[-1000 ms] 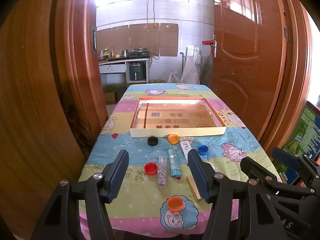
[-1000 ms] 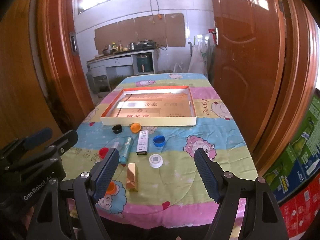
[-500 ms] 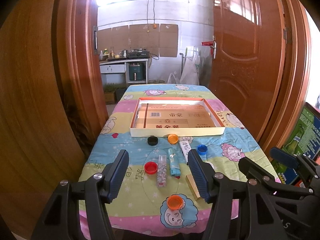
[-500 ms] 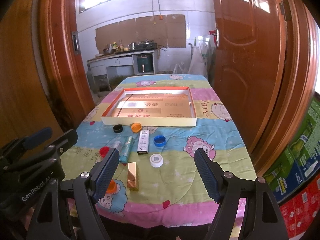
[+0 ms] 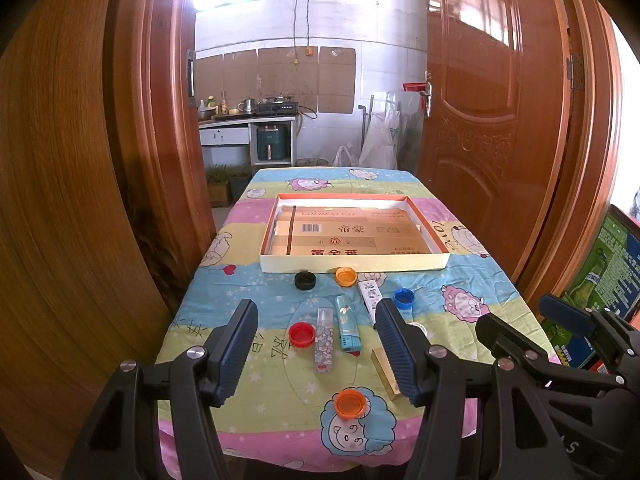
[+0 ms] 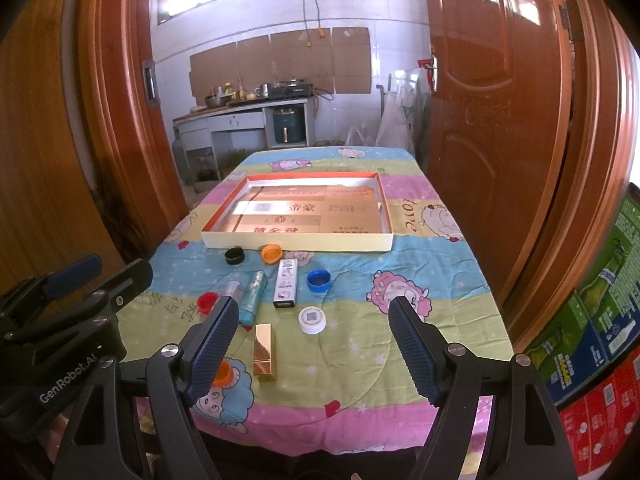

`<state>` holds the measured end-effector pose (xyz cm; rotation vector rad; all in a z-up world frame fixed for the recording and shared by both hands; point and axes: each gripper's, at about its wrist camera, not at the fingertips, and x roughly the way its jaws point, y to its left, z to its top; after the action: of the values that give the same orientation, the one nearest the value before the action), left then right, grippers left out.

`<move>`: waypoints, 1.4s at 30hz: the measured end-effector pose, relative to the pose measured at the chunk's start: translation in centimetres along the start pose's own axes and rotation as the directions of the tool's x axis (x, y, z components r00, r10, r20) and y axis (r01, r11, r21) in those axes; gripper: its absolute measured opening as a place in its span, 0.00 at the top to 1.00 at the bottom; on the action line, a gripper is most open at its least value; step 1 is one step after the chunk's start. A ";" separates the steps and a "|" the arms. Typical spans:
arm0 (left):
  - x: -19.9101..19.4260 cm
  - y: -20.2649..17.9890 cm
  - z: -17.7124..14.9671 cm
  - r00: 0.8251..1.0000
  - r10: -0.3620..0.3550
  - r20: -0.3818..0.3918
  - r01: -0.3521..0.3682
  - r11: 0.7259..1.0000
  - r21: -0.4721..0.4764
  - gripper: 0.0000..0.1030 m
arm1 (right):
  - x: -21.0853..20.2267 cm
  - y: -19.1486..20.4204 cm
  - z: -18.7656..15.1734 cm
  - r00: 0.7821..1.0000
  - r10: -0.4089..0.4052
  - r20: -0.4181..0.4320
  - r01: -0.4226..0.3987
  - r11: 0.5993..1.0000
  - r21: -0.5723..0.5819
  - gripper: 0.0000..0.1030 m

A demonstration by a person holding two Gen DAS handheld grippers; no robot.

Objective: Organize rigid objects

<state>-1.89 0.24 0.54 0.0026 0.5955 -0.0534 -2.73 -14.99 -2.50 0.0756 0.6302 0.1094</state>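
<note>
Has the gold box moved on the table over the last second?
No. The gold box lies where it did, near the white cap, short of the cardboard tray. Only the camera shifted slightly.

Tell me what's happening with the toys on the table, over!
Left tool open, empty. Right tool open, empty. Caps and small boxes sit loose on the tablecloth; tray holds none. Nothing in the way.
</note>
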 end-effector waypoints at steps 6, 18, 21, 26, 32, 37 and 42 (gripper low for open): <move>0.0 0.1 0.0 1.000 -0.004 -0.003 0.004 1.000 -0.002 0.40 | 0.0 0.1 0.0 1.000 0.000 -0.001 0.000 1.000 0.000 0.23; 0.0 0.2 -0.1 1.000 -0.006 -0.005 0.006 1.000 -0.002 0.40 | 0.1 -0.1 -0.2 1.000 0.000 -0.008 0.000 1.000 0.004 0.23; 0.1 0.4 -0.1 1.000 -0.002 -0.007 0.002 1.000 -0.005 0.40 | 0.1 -0.1 -0.1 1.000 -0.001 -0.009 0.001 1.000 0.005 0.23; 0.5 1.7 -0.2 1.000 0.006 -0.021 -0.007 0.999 -0.037 0.40 | 0.0 -0.2 -0.2 1.000 -0.009 -0.011 0.009 1.000 0.016 0.23; 2.0 2.6 -1.5 0.998 -0.028 -0.051 0.027 0.999 -0.033 0.40 | 0.4 -0.8 -0.4 1.000 -0.015 -0.024 0.016 0.999 0.035 0.23; 4.9 1.9 -4.4 0.982 -0.130 -0.136 0.128 0.991 -0.029 0.40 | 1.6 -1.5 -0.8 0.998 -0.019 -0.058 0.022 0.998 0.058 0.23; 6.9 0.7 -6.6 0.979 -0.120 -0.166 0.125 0.992 0.024 0.40 | 2.9 -1.9 -1.3 0.995 -0.024 -0.092 0.030 0.997 0.070 0.23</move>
<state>0.16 0.76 -8.81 0.0035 0.7596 -0.1846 -0.98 -16.49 -5.43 0.1312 0.7260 0.0643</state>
